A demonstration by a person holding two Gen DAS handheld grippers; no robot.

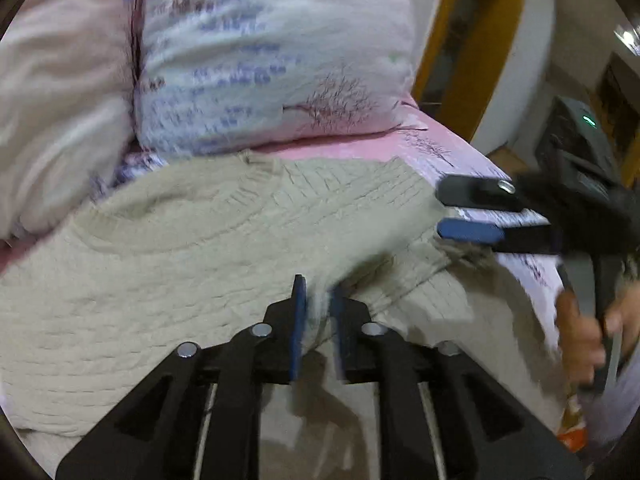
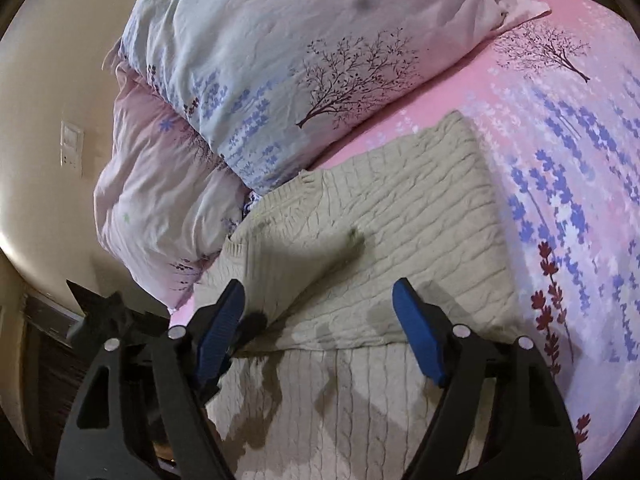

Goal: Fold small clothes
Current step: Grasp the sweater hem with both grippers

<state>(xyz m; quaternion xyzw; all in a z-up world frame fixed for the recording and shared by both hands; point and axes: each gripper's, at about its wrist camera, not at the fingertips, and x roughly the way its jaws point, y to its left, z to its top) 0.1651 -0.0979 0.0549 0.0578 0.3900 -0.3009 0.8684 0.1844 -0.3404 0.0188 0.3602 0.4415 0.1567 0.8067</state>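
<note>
A beige cable-knit sweater (image 1: 180, 280) lies spread on the pink bedsheet (image 1: 440, 136). In the right wrist view, part of the sweater (image 2: 380, 240) is folded over the rest. My left gripper (image 1: 318, 300) hovers low over its near side. The jaws stand a narrow gap apart, and a blurred ridge of knit lies loosely between the blue pads (image 1: 298, 320). My right gripper (image 1: 442, 210) reaches in from the right, held by a person's hand (image 1: 580, 332). It is open just above a sweater cuff (image 1: 464, 254). In its own view the right gripper (image 2: 318, 284) is wide open over the fold with nothing between its fingers.
A bunched floral duvet (image 1: 260, 60) (image 2: 280, 60) piles up behind the sweater. The printed sheet (image 2: 580, 180) runs on to the right. Past the bed's edge stand an orange door frame (image 1: 472, 40) and a dark device with a green light (image 1: 580, 132). A wall switch (image 2: 70, 144) is at left.
</note>
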